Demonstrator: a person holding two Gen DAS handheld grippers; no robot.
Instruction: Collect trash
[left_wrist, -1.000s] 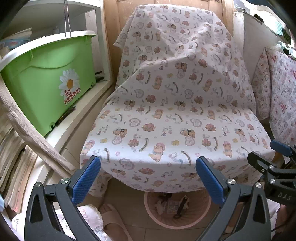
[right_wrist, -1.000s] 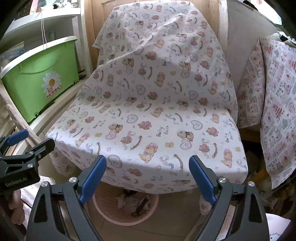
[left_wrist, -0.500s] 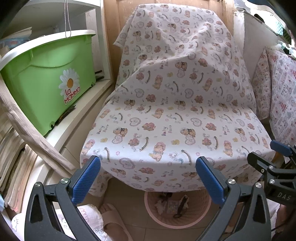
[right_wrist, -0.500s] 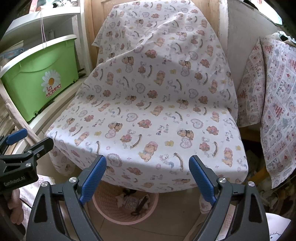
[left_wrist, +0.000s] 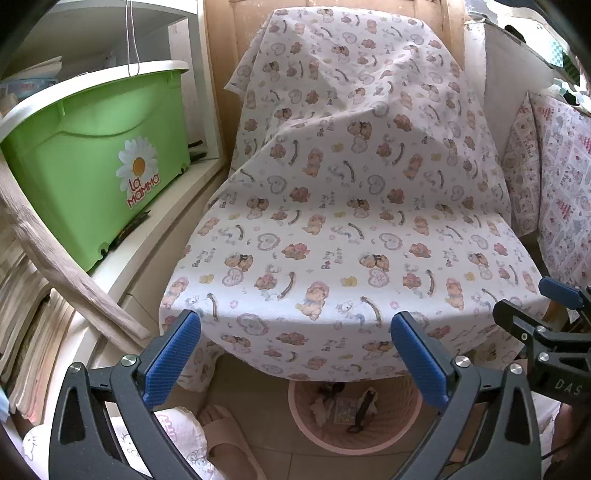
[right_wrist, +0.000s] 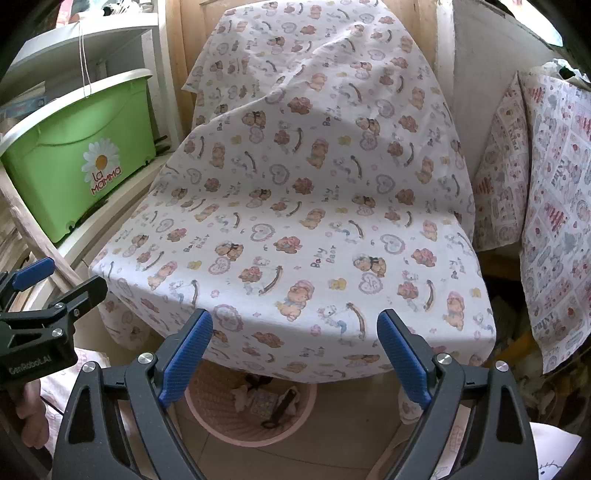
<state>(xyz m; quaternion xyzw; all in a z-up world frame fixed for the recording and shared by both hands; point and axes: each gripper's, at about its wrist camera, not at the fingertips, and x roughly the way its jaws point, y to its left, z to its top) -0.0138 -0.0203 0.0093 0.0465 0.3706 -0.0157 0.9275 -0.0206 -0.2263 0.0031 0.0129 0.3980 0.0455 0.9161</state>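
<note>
A pink woven trash basket (left_wrist: 399, 432) (right_wrist: 221, 428) stands on the tiled floor, half under the front edge of a chair draped in a bear-print sheet (left_wrist: 351, 221) (right_wrist: 314, 221). Inside lie crumpled paper, a small patterned packet (left_wrist: 345, 410) (right_wrist: 264, 402) and a dark strip. My left gripper (left_wrist: 295, 354) hangs open above the basket with nothing between its blue pads. My right gripper (right_wrist: 295, 350) is open too and holds nothing. Each gripper shows at the edge of the other's view.
A green lidded storage box (left_wrist: 92, 158) sits on a white shelf at the left, with a wooden slat (left_wrist: 66, 266) leaning in front. A patterned cloth (right_wrist: 546, 206) hangs at the right. A person's slippered foot (left_wrist: 225, 439) is on the floor by the basket.
</note>
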